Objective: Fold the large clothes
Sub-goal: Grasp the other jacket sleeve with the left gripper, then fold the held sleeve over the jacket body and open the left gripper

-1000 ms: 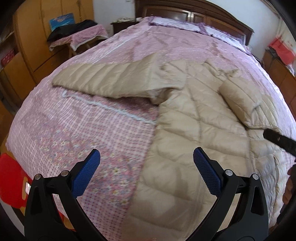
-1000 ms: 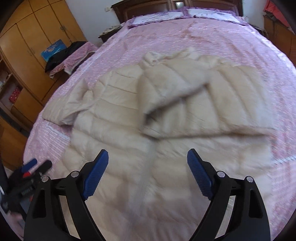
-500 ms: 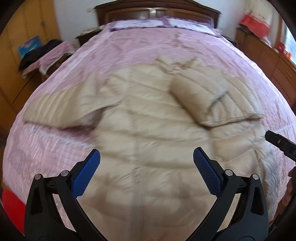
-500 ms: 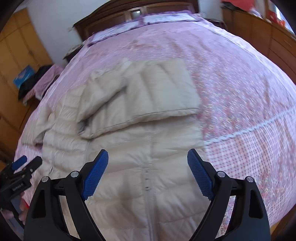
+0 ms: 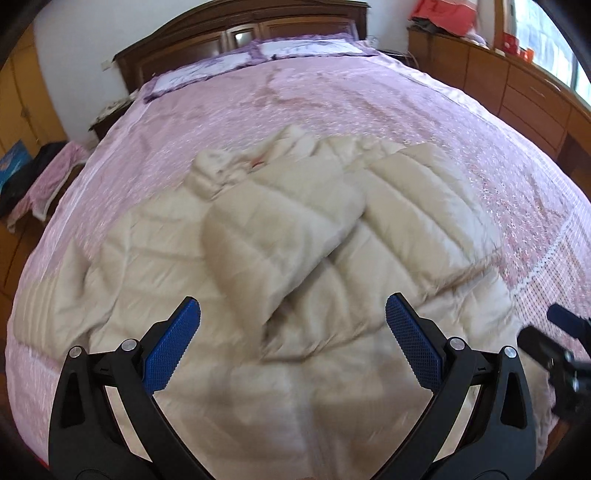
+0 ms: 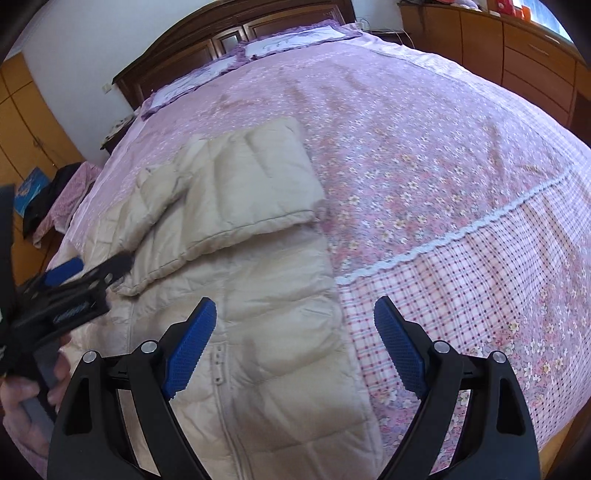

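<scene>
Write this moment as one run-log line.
jacket: flat on bed, one sleeve folded across | left claw: open, empty | right claw: open, empty

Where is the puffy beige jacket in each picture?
Left wrist view: the beige puffer jacket fills the middle, on the pink bedspread.
Right wrist view: it lies left of centre.
Shared landmark: the dark wooden headboard, at the top of both.

The jacket is quilted, faintly shiny cloth on a matt cotton-looking bedspread (headboard glossy wood).
</scene>
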{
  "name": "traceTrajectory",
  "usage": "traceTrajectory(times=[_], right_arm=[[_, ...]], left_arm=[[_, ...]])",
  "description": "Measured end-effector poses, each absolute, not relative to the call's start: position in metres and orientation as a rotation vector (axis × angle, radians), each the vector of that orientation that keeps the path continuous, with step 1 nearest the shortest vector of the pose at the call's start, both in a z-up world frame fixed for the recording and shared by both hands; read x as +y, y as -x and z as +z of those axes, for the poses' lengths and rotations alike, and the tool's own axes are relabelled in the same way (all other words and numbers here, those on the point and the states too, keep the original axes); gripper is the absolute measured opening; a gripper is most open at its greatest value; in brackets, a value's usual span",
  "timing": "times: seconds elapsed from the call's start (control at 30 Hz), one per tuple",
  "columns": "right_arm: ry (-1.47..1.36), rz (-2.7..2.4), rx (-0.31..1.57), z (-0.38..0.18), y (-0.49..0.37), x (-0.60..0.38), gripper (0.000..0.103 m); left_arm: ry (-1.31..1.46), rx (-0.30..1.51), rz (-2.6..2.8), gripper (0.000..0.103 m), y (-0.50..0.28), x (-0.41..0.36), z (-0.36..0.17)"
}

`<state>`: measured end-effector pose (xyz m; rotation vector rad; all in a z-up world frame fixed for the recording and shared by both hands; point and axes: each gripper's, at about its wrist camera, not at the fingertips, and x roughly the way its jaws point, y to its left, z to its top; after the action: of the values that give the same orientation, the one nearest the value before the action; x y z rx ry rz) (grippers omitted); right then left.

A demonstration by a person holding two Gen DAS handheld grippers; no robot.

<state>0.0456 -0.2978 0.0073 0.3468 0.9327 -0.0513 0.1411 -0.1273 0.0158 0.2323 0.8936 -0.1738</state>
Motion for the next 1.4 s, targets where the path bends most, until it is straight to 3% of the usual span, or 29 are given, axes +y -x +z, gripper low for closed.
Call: traceTrajectory(times=[0.13,0.23,0.3,0.37,0.47,0.83,1.07,1.27,1.4], right_arm=[[-0.369,-0.056,0.934,0.002,-0.043,-0.304,0.085],[-0.39,-0.054,0.937,-0.001,-0.042,-0.308,0.085],[-0.399,-0.05,0.936,-0.003,-0.04,-0.309,0.085],[-0.4,-0.049,0.936,-0.004,-0.038,-0.307,0.085],[-0.394,-0.047,0.935,-0.003,-0.037,-0.308,0.085],[-0.345,-0.007,0.882,0.016,-0.062,-0.284,0.085],[-0.319,0.061,0.844,0.023,-0.109,-0.265,0.085],[-0.278,0.041,0.922,-0.004,-0.147,-0.251,0.085],[-0.224,0.016,0.956,-0.02,-0.158,-0.244,0.085]], left_arm=[[-0.297,0.858,-0.183,0.099,-0.154,-0.151,0.01],[-0.351,0.843,-0.166,0.091,-0.163,-0.163,0.004],[-0.355,0.858,-0.159,0.078,-0.173,-0.167,-0.002],[-0.34,0.865,-0.153,0.032,-0.179,-0.164,-0.003],[-0.25,0.867,-0.191,0.011,-0.182,-0.149,0.01],[-0.013,0.786,-0.101,0.009,-0.172,-0.048,0.054],[0.077,0.855,-0.021,0.009,-0.173,-0.001,0.022],[0.119,0.917,0.022,0.009,-0.176,0.022,-0.01],[0.171,0.982,0.028,0.017,-0.183,0.035,-0.034]])
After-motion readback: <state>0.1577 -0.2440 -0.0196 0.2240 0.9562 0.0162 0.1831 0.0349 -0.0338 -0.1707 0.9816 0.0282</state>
